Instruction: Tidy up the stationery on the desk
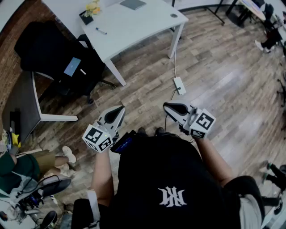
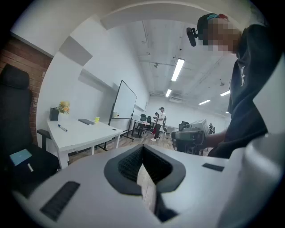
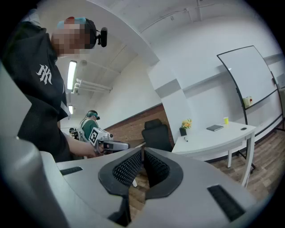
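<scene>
A white desk (image 1: 134,27) stands across the wooden floor, well away from both grippers. On it lie a pen (image 1: 101,31), a grey notebook (image 1: 132,4) and a black pot of yellow flowers (image 1: 87,15). My left gripper (image 1: 119,108) and right gripper (image 1: 166,105) are held in front of the person's chest, both shut and holding nothing. The left gripper view shows the desk (image 2: 80,133), the pen (image 2: 62,128), a yellow cup (image 2: 97,119) and the shut left gripper (image 2: 142,153). In the right gripper view are the pen (image 3: 185,139), the notebook (image 3: 215,128) and the shut right gripper (image 3: 142,153).
A black office chair (image 1: 58,56) stands left of the desk. A white power strip (image 1: 179,85) with its cable lies on the floor between me and the desk. A whiteboard (image 3: 249,80) stands behind the desk. Another person (image 1: 27,163) sits at lower left.
</scene>
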Demonstrator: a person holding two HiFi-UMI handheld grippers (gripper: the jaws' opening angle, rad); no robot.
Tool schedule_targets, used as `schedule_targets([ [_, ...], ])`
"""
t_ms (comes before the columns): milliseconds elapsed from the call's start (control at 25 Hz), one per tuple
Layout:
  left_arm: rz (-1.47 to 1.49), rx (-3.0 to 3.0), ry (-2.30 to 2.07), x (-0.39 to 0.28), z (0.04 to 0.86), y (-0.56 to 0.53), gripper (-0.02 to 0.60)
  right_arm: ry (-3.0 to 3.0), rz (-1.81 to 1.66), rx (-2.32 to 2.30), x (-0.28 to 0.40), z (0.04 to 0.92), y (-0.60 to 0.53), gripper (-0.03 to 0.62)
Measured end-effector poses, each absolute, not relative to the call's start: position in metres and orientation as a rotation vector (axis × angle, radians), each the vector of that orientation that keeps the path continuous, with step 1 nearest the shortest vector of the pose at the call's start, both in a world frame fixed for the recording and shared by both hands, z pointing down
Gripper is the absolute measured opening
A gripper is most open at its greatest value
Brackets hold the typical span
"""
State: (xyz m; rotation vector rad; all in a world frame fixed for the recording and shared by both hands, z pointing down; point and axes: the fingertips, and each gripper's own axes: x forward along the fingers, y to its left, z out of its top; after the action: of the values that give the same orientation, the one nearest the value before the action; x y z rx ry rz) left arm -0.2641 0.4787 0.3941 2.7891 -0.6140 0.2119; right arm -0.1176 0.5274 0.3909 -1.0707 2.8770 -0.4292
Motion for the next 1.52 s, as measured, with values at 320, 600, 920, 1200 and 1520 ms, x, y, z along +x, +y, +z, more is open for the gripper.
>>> schedule_targets([
  [320, 0.217, 2.783, -0.602, -0.256, 0.393, 0.482, 0.002, 2.952, -0.390, -1.113, -0.105, 0.398, 0.525, 0.044],
  [600, 0.251, 2.788, -0.579, -0.253, 0.396, 0.483, 0.002, 2.927, -0.419, -1.134, -0.098, 0.400, 0.522, 0.044],
  [920, 0.260, 2.794, -0.563, -0.247, 0.403, 0.485, 0.002, 2.895, -0.444, -1.118, -0.095, 0.402, 0.525, 0.044],
  [1200, 0.270, 2.783, -0.580, -0.240, 0.401, 0.483, 0.002, 2.908, -0.420, -1.086, -0.094, 0.397, 0.526, 0.044],
  [1520, 0.287, 2.761, -0.609, -0.236, 0.406, 0.490, 0.002, 2.907, -0.433, -1.089, -0.081, 0.404, 0.529, 0.044],
])
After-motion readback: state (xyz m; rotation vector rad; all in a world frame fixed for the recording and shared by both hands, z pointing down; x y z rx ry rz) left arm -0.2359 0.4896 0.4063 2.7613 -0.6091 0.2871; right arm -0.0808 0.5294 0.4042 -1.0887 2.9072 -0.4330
